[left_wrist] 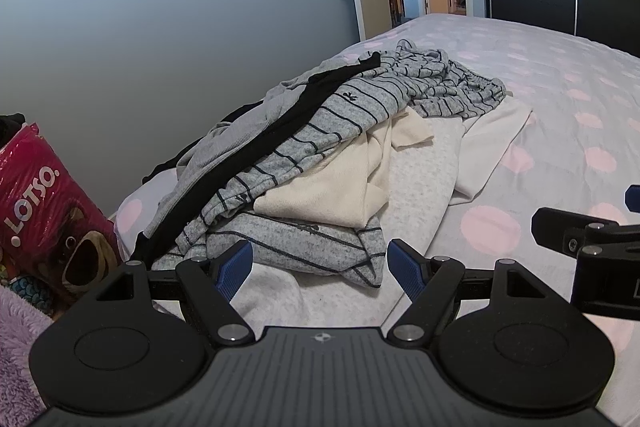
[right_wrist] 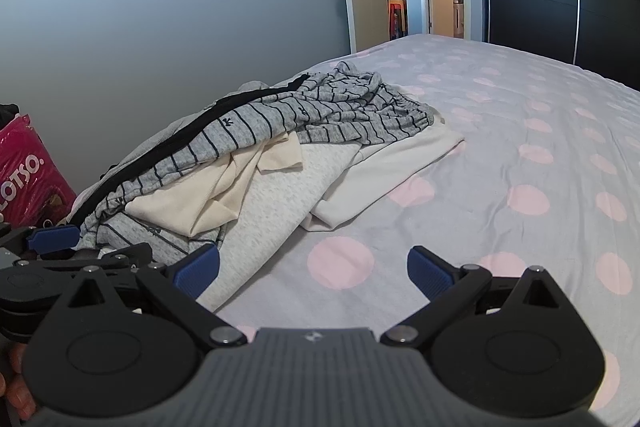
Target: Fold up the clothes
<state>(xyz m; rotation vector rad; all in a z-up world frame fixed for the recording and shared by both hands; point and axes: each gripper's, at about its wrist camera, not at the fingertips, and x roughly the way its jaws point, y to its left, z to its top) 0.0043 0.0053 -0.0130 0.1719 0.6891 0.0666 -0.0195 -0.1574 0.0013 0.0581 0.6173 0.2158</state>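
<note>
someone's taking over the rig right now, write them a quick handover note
Left hand-held gripper: open, empty, low at the near end of the clothes pile.
Right hand-held gripper: open, empty, over bare bedsheet beside the pile.
Pile: grey striped garment and black piece on top, cream garment and white pieces beneath, all crumpled on the bed's left side.
Done: nothing folded.
Left: pull out one garment, spread it flat, fold, repeat.

The grey striped garment (left_wrist: 320, 115) looks like soft, matt, heathered knit cloth, and the cream piece (left_wrist: 332, 187) under it is a finer ribbed weave. At the bed's left edge the pink bag (left_wrist: 44, 203) is glossy, crinkled plastic. The dotted bedsheet (right_wrist: 520, 163) is smooth matt cotton-like cloth.
</note>
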